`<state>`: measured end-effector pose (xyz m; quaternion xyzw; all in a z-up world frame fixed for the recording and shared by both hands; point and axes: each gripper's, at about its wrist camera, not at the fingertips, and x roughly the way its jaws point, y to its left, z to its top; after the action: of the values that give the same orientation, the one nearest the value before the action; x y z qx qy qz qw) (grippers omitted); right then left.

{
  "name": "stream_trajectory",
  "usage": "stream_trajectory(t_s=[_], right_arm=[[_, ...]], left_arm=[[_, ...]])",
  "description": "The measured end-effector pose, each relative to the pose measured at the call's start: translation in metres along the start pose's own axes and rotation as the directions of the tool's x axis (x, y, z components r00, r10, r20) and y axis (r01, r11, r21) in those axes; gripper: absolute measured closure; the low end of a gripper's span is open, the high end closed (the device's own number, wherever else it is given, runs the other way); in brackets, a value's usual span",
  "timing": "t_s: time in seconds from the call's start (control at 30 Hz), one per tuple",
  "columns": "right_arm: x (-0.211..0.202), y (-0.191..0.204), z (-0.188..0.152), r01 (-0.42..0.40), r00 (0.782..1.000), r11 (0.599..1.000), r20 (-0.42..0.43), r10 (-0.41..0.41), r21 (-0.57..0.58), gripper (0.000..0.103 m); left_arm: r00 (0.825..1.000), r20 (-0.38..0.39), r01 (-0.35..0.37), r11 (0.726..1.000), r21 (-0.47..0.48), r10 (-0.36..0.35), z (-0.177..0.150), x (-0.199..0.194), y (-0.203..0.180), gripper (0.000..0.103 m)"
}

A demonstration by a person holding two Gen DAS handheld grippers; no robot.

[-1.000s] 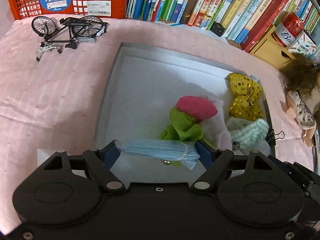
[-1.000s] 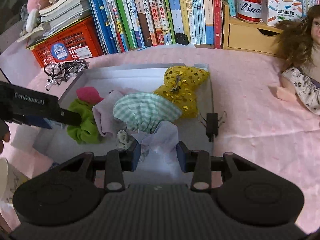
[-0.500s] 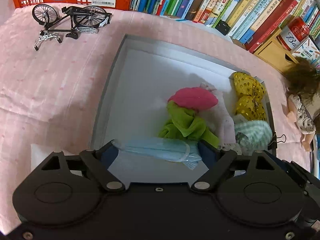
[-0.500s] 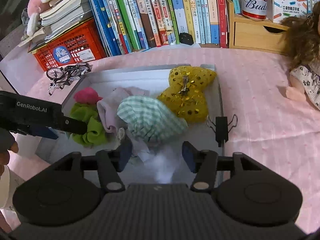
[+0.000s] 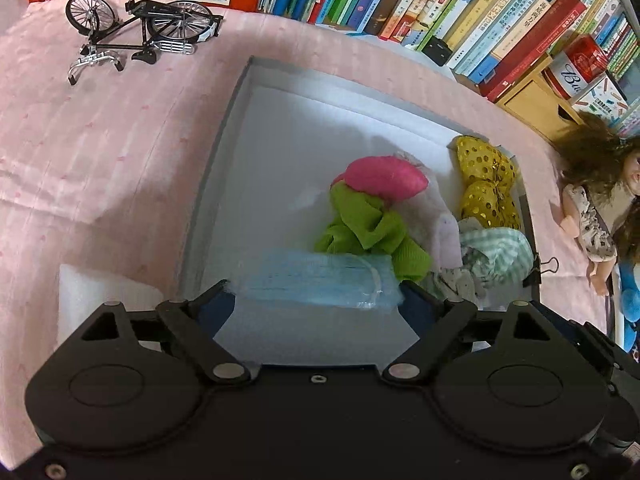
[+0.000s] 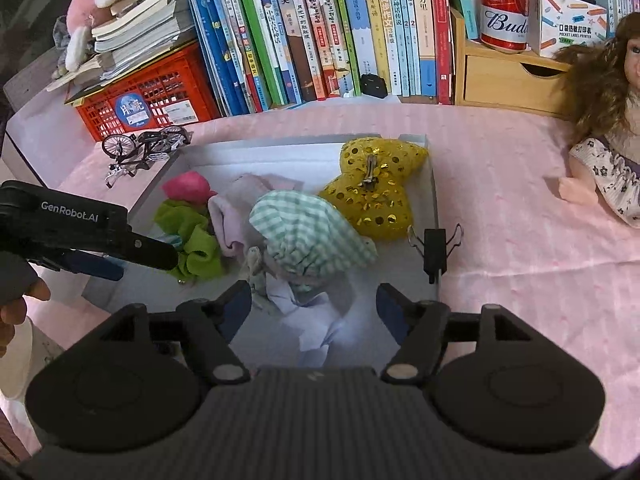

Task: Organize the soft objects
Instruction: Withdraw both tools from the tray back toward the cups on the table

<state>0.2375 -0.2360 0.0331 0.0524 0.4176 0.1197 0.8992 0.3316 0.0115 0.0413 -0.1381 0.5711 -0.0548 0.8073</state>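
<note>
A grey-rimmed white tray holds soft things: a pink pouch, a green cloth, a pale pink cloth, a green checked cloth, a yellow sequin bow and a pale lilac cloth. My left gripper is wide apart; a blue face mask lies between its fingertips over the tray's near part. My right gripper is open above the lilac cloth.
A toy bicycle and red crate stand left behind the tray. Books line the back. A doll lies right. A black binder clip is on the tray's right rim. A wooden drawer with a can stands back right.
My right gripper opened, let the lilac cloth drop into the tray and drew back. My left gripper widened and moved forward over the tray with the mask.
</note>
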Motion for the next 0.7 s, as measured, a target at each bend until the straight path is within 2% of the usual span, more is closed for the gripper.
stream_trajectory(t_s=[0.47,0.7], right_arm=[[-0.013,0.007,-0.006,0.003,1.000,1.000,0.011,-0.003,-0.015,0.022],[-0.025,0.010,-0.010,-0.005,1.000,1.000,0.024,0.006,-0.016,0.022]], left_arm=[[1.000,-0.011,0.010,1.000,0.011,-0.010,-0.011,-0.010,0.005,0.016],[0.998,0.037,0.045,0.998,0.049,-0.047,-0.021,-0.027,0.002,0.016]])
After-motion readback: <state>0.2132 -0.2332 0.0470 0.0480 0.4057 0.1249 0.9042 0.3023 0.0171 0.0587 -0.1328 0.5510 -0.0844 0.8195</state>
